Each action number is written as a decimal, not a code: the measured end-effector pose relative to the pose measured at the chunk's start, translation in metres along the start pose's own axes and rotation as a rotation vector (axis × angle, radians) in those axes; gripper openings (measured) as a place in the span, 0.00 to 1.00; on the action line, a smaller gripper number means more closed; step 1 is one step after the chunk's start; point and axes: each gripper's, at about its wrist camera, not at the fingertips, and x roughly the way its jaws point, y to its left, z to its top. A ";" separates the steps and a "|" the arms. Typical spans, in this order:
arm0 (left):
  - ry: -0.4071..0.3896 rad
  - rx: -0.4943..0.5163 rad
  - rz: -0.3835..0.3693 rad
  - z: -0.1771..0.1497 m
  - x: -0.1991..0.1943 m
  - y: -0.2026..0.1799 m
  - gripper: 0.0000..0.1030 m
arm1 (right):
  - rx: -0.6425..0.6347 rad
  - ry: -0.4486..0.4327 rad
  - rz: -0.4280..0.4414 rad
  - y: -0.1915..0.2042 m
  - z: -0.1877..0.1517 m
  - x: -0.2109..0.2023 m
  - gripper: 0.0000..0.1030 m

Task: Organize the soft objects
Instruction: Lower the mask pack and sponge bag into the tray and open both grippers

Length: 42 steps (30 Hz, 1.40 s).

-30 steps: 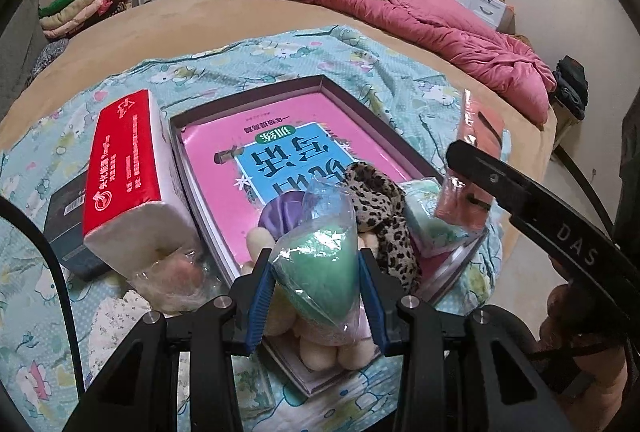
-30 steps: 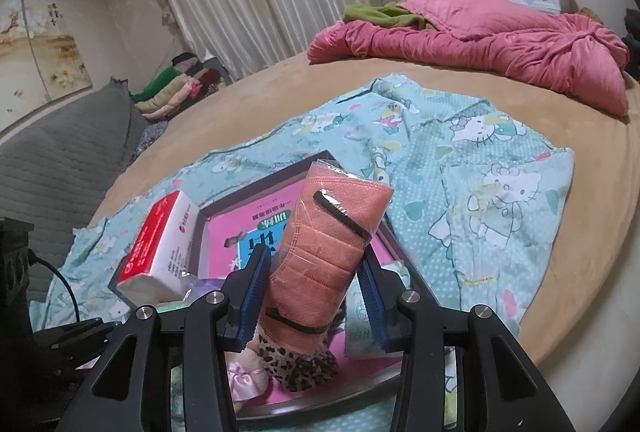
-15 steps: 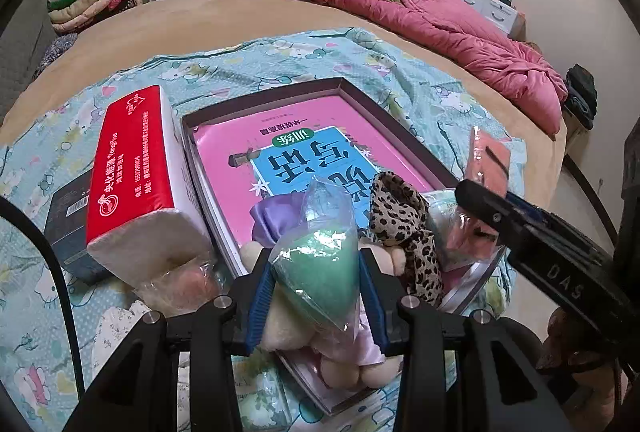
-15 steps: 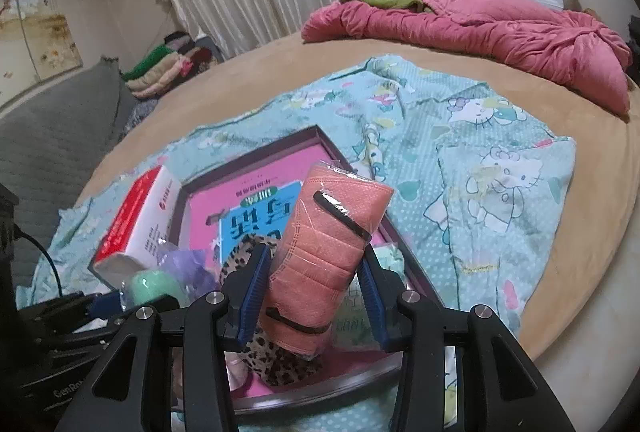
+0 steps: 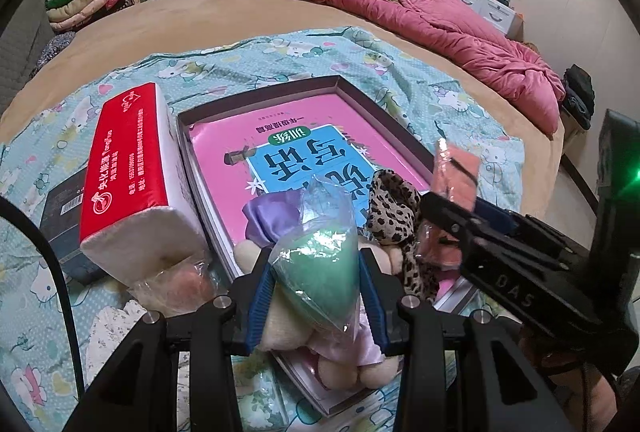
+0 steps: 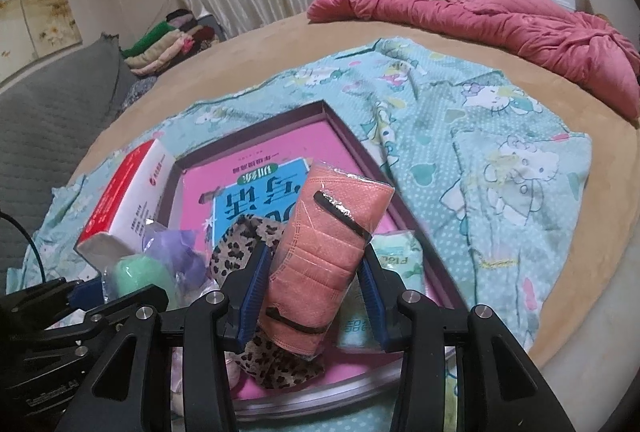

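My left gripper [image 5: 316, 268] is shut on a green sponge in a clear bag [image 5: 318, 264], held over the near end of the shallow box [image 5: 360, 92]. My right gripper [image 6: 316, 272] is shut on a wrapped pack of orange face masks [image 6: 332, 240], also above the box's near end. Inside the box lie a pink and blue book [image 5: 288, 152], a leopard-print scrunchie [image 5: 394, 208], a purple cloth [image 5: 268, 220], a cream plush toy [image 5: 340, 364] and a pale green packet [image 6: 396, 260]. In the left wrist view the right gripper [image 5: 452, 208] comes in from the right with its pack.
A red and white tissue pack [image 5: 132, 172] lies left of the box, with a dark box [image 5: 64, 208] beyond it and a bagged peach item [image 5: 184, 280] near it. All sit on a cartoon-print sheet [image 6: 500, 160] on a round tan bed. A pink quilt [image 5: 440, 20] lies at the back.
The right gripper with the mask pack has sunk and come closer over the box's near end. The left gripper has barely moved, still gripping the green sponge.
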 end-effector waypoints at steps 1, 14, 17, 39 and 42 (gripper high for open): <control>0.001 0.000 -0.001 -0.001 0.000 0.000 0.41 | -0.001 0.003 -0.001 0.000 0.000 0.001 0.45; 0.011 -0.001 -0.011 -0.002 0.002 -0.002 0.41 | 0.036 0.008 0.007 -0.006 -0.001 0.004 0.48; 0.017 -0.004 -0.021 -0.002 0.003 -0.003 0.41 | 0.051 -0.006 0.006 -0.009 -0.001 0.001 0.54; -0.004 -0.017 -0.020 0.000 -0.004 -0.003 0.63 | 0.106 -0.071 0.007 -0.019 0.003 -0.013 0.62; -0.020 -0.015 -0.027 0.001 -0.011 -0.004 0.66 | 0.101 -0.087 -0.001 -0.018 0.003 -0.016 0.70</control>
